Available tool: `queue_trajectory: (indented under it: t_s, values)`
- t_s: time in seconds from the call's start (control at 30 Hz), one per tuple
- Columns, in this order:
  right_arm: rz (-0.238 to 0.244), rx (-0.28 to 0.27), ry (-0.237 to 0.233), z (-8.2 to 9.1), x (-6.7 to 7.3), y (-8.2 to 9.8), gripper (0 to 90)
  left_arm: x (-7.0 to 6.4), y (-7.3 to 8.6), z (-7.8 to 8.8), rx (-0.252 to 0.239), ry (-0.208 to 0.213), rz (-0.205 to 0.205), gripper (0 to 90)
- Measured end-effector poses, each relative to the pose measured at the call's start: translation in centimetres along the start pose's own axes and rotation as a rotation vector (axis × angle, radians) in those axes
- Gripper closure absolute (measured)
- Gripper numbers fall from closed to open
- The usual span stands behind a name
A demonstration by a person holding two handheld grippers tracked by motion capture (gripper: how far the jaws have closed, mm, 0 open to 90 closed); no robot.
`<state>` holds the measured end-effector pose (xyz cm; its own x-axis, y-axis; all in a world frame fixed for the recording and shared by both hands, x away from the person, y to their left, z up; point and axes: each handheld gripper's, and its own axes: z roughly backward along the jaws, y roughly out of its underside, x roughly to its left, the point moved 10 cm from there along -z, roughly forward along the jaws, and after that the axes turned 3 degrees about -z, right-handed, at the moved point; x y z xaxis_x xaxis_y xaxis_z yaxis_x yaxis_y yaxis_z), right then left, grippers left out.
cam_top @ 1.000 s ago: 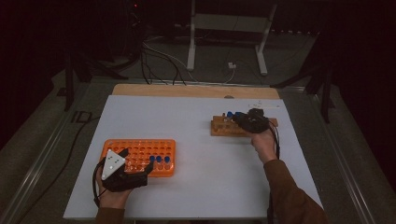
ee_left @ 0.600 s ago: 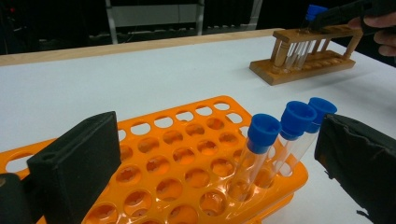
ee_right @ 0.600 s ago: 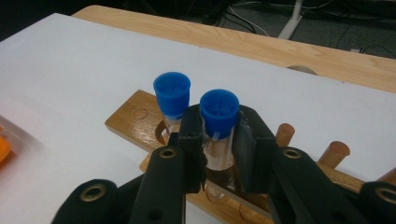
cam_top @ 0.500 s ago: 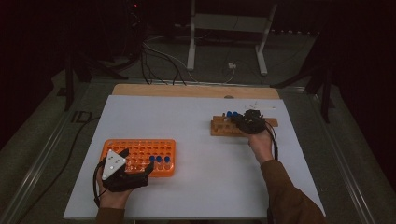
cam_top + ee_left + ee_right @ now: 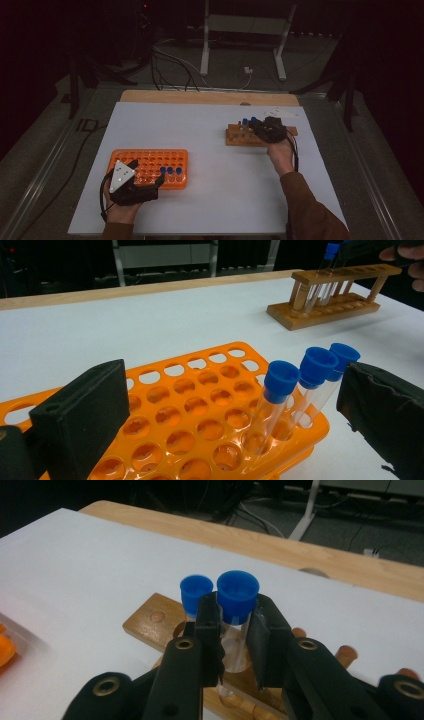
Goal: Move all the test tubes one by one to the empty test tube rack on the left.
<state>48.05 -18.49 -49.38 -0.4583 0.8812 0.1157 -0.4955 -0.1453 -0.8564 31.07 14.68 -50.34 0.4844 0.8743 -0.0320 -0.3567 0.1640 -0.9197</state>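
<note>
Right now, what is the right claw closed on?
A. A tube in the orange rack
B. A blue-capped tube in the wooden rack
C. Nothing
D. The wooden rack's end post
B: in the right gripper view the right claw pinches a blue-capped tube just under its cap, above the wooden rack.

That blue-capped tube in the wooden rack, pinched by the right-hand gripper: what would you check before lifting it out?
1. right gripper shut on the nearer tube, just under its cap; jaws have just been closing: ok.
2. Neighbouring tube outside the jaws: ok.
3. Tube upright in the wooden rack: ok.
4. Free holes in the orange rack, which holds three capped tubes: ok.
5. left gripper open beside the orange rack: ok.
6. Cap tightly seated: cannot tell.
</note>
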Motion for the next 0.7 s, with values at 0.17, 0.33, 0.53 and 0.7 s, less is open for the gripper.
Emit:
queue_trajectory:
  t_s: [0.17, 0.33, 0.53, 0.7]
  values:
    - [0.001, -0.027, 0.006, 0.8, -0.1, -0.6, 77.1, 0.0, 0.0, 0.0, 0.0, 0.0, 0.0, 1.1]
    - [-0.001, -0.051, 0.01, 1.6, -0.3, -1.3, 77.1, 0.0, 0.0, 0.0, 0.0, 0.001, 0.0, 1.2]
    - [-0.009, -0.088, 0.004, 2.6, -0.3, -2.3, 77.1, -0.1, 0.0, 0.0, 0.0, 0.002, -0.003, 1.2]
    - [-0.009, -0.111, -0.003, 3.5, -0.3, -3.0, 77.1, -0.1, -0.1, 0.0, -0.007, 0.002, -0.001, 1.2]
